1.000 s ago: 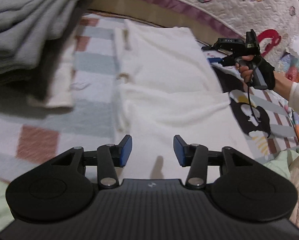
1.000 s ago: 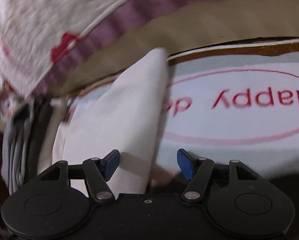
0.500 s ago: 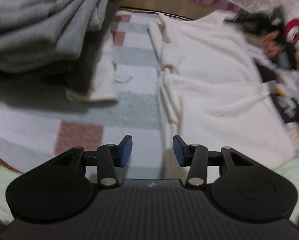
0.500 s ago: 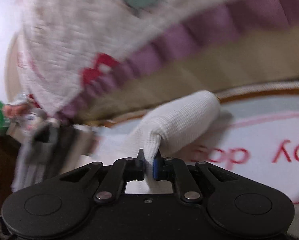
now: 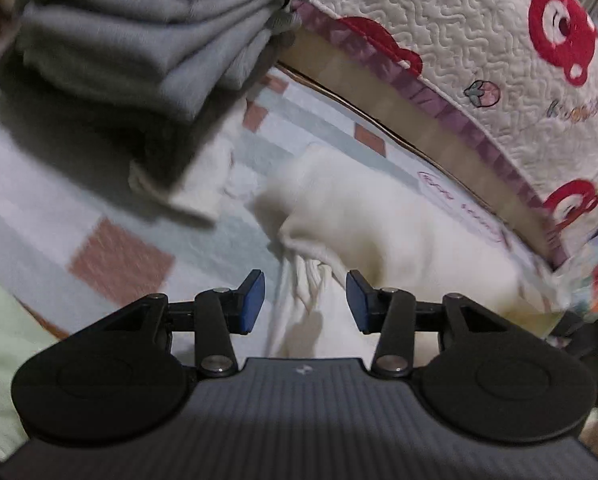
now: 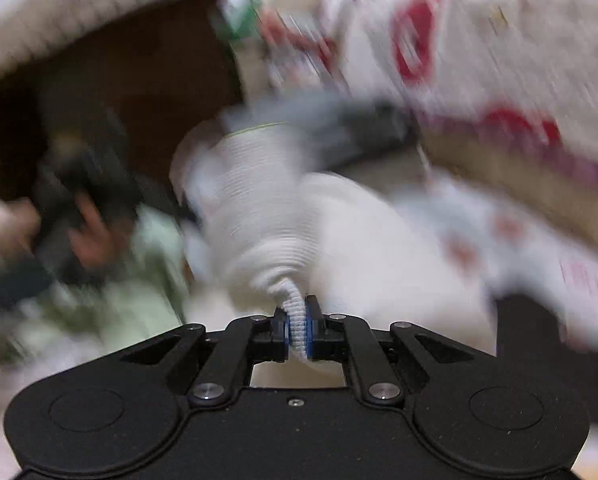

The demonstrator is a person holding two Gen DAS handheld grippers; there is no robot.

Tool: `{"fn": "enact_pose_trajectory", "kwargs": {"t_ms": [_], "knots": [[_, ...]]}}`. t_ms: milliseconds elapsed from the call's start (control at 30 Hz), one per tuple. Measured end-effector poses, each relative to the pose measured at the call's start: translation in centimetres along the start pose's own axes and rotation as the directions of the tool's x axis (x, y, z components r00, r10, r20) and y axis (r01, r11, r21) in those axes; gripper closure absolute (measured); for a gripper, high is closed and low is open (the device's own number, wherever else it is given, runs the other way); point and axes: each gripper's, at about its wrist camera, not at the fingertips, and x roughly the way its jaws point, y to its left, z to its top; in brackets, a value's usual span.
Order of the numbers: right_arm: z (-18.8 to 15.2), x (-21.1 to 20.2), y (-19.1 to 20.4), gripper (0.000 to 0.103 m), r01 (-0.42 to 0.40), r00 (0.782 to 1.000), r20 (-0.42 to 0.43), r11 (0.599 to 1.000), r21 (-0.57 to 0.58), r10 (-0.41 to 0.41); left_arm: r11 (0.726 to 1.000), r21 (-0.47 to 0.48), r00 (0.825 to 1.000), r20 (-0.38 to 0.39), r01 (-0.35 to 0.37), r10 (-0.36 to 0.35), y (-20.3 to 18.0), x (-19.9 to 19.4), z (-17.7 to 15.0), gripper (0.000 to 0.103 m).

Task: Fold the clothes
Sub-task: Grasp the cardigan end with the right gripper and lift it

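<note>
A white ribbed knit garment [image 5: 383,232] lies on the striped bed cover, bunched at its near left edge. My left gripper [image 5: 305,298] is open just above that bunched edge, its blue pads on either side of the hanging folds. In the right wrist view my right gripper [image 6: 297,326] is shut on a pinched fold of the white garment [image 6: 267,216], which rises in a blurred, lifted roll ahead of the fingers. A person's hand [image 6: 87,232] holding the other gripper shows blurred at the left.
A stack of folded grey clothes [image 5: 139,36] sits at the upper left on the striped cover [image 5: 119,256]. A quilted white blanket with red bear prints [image 5: 499,56] rises along the back right. Pale green fabric [image 6: 139,272] lies at the left of the right wrist view.
My right gripper, shut on the garment half a second ago, has swung it up and leftward across the bed. My left gripper moved right over the garment's bunched edge and stays open.
</note>
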Motion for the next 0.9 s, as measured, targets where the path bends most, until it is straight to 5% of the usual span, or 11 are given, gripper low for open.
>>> {"fn": "enact_pose_trajectory", "kwargs": {"t_ms": [233,333,400,500,567,633,800,900], "knots": [[0.3,-2.4,-0.5,0.093,0.044,0.984,0.161,0.974,0.221,-0.081,0.999,0.008,0.999,0.013,0.034,-0.034,0.2,-0.6,-1.1,0.058],[0.5,-3.5,-0.8,0.093,0.047,0.965,0.231,0.948,0.316,-0.124,0.998,0.002,0.998,0.001,0.066,-0.066,-0.1,-0.5,-1.1,0.058],[0.2,-4.7,-1.6,0.093,0.01,0.938,0.31,0.906,0.423,-0.155,0.988,-0.089,0.991,-0.029,0.125,-0.128,0.1,-0.1,-1.1,0.058],[-1.0,-6.4,-3.4,0.093,-0.058,0.9,0.388,0.828,0.558,-0.199,0.919,-0.319,0.962,-0.067,0.231,-0.265,0.8,1.2,-1.4,0.054],[-1.4,-6.3,-4.0,0.093,-0.045,0.904,0.372,0.819,0.573,-0.211,0.847,-0.454,0.94,-0.054,0.278,-0.338,0.9,2.5,-1.9,0.051],[-1.7,-6.0,-4.4,0.093,-0.063,0.91,0.367,0.809,0.585,-0.195,0.801,-0.522,0.932,-0.033,0.293,-0.362,0.5,3.9,-2.0,0.046],[-2.4,-6.3,-4.2,0.093,-0.092,0.909,0.38,0.806,0.585,-0.172,0.728,-0.664,0.971,-0.011,0.171,-0.238,0.0,6.8,-2.3,0.039],[-2.8,-6.7,-4.0,0.094,-0.098,0.908,0.385,0.809,0.579,-0.166,0.704,-0.691,0.979,0.02,0.161,-0.204,-0.8,7.1,-2.4,0.037]]}}
